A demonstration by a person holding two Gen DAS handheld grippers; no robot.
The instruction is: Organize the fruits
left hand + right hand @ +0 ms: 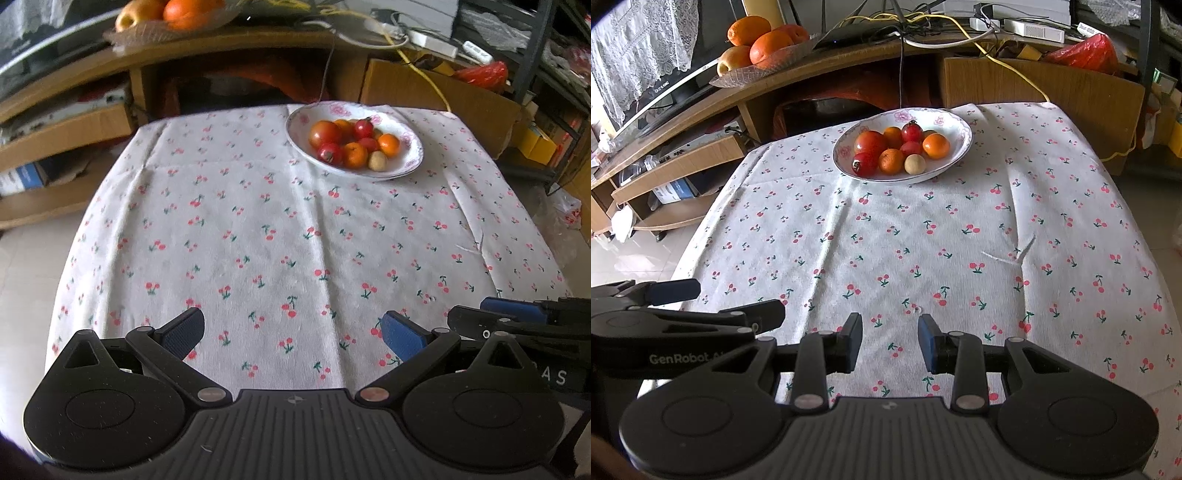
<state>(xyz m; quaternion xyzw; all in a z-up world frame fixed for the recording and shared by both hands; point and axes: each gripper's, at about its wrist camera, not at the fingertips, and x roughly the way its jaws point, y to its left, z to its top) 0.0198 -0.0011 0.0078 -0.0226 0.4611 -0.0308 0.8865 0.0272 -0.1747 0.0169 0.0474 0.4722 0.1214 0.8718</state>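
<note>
A wooden shelf unit (701, 147) is standing behind the tabletop (886, 240), which is wearing a cherry-print cloth. The plate (960, 147) of fruits (897, 149) is sitting at its far edge. Left gripper (291, 332) jaws are gaping wide, right gripper (889, 341) jaws are standing narrowly apart; both are holding nothing.

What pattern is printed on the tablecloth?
Small red cherries with green stems on a white tablecloth; clearest in the right wrist view.

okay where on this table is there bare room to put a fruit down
Nearly all the cherry-print cloth is bare: the whole stretch between the two grippers at the near edge and the flowered plate at the far edge, plus both far corners beside the plate. Only the plate itself is crowded, heaped with fruit.
</note>
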